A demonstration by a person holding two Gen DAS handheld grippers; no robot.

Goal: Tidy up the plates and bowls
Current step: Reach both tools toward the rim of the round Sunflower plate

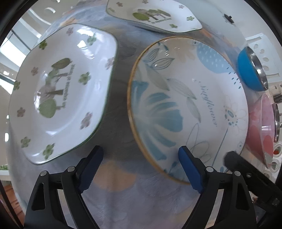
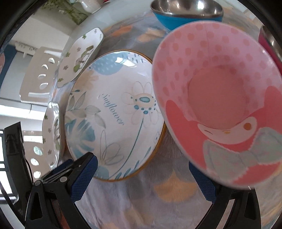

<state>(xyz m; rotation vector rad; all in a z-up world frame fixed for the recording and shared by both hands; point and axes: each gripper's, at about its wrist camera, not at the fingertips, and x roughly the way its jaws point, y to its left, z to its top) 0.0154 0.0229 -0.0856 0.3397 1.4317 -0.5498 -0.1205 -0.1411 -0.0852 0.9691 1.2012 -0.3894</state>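
Both pairs of jaws stand spread, holding nothing. Seen from its own wrist, the left gripper (image 1: 141, 167) hangs low in the frame, its right finger over the near rim of the round sunflower plate (image 1: 185, 105) at centre right. The right gripper (image 2: 142, 176) sits at the bottom of its view, the pink dotted bowl (image 2: 220, 109) filling the right side, its near rim just above the right finger.

No dish looks gathered yet, so I judge this the reach before a first pick; next, each pair of jaws must straddle a rim and close.

Counted: two square clover plates (image 1: 60, 93) (image 1: 155, 15), one sunflower plate, one pink bowl, one blue steel-lined bowl (image 2: 186, 14), all apart on the patterned tablecloth (image 1: 141, 202).
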